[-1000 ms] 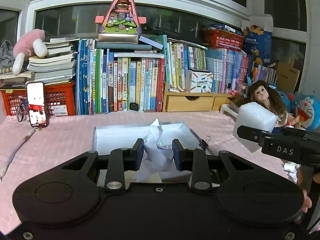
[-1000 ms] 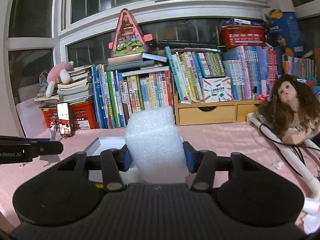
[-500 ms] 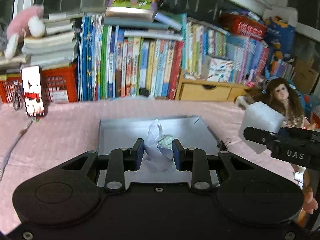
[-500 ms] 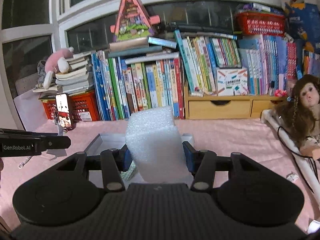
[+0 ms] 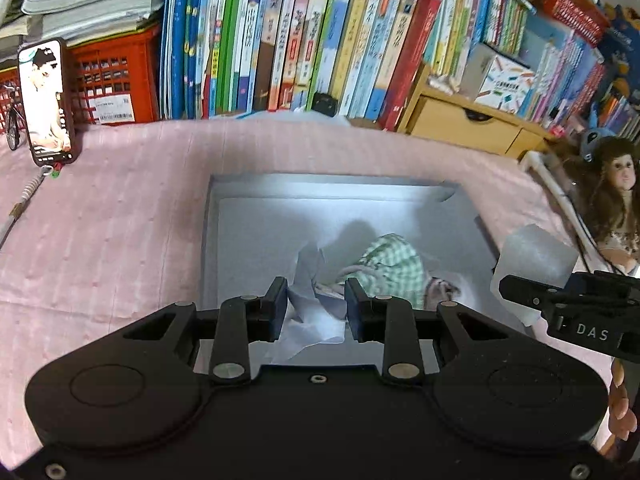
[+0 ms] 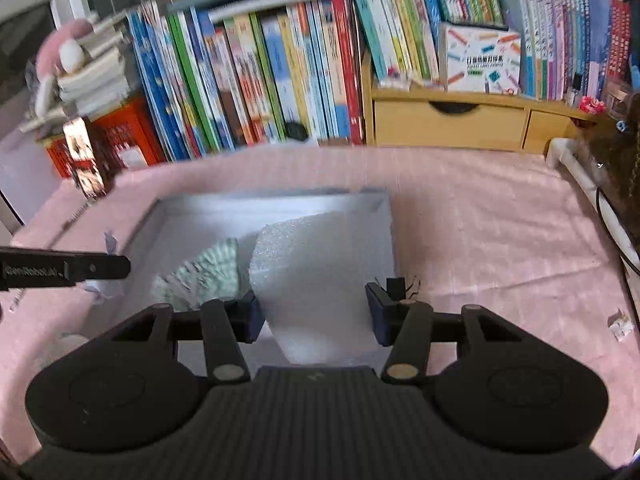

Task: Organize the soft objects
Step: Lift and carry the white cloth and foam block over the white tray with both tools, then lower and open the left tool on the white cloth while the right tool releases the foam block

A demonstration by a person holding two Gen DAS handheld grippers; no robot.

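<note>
This is looking like a lived-in home, most likely a child's room or family study. A long row of colourful children's books point(image 5: 304, 40) is standing packed upright along the back, with more books lying stacked flat on a red plastic crate point(image 5: 116, 76). A small wooden drawer unit point(image 6: 448, 124) is sitting beside them, carrying further books. A long-haired doll point(image 5: 616, 200) is leaning at the right edge, and a pink plush toy point(image 6: 60, 48) is resting on the stacked books. A pink cloth point(image 5: 120, 220) is covering the surface, where a phone point(image 5: 47, 100) is standing propped upright.
</note>
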